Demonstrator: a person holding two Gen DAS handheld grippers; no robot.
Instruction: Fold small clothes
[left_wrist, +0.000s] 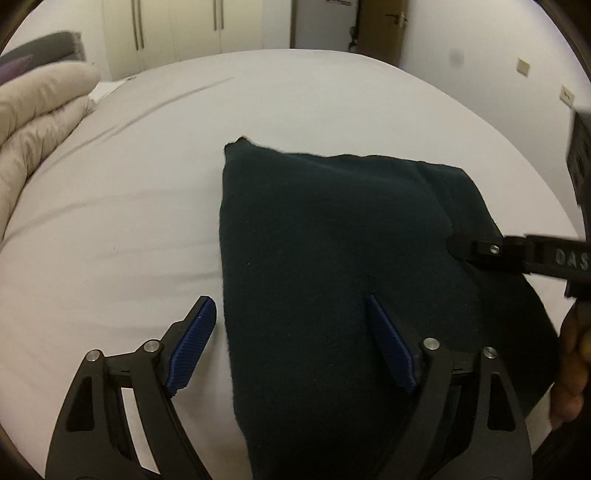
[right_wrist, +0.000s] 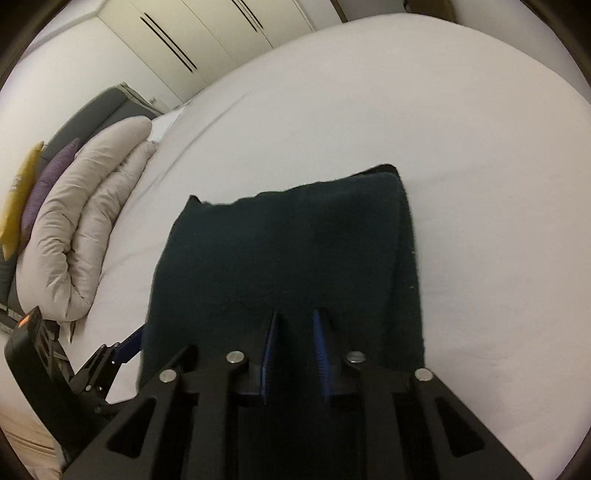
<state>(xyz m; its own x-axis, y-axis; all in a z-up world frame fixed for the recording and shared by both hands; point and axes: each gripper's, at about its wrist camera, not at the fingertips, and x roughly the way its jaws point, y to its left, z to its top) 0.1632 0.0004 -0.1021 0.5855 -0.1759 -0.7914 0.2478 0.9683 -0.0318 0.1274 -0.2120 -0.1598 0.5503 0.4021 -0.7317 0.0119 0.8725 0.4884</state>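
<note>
Found the dark garment (left_wrist: 332, 229) lying folded on the white bed (left_wrist: 129, 192). Saw the left tool (left_wrist: 289, 298) spread wide astride its near left edge, gripping nothing. Saw the right tool (right_wrist: 295, 314) almost pressed together, pinching the garment's cloth.

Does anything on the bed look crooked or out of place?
Only small things. The dark cloth lies folded, but its far edge is uneven, with one corner poking out, and a lower layer sticks out on one side. Nothing looks damaged or spilled.
</note>
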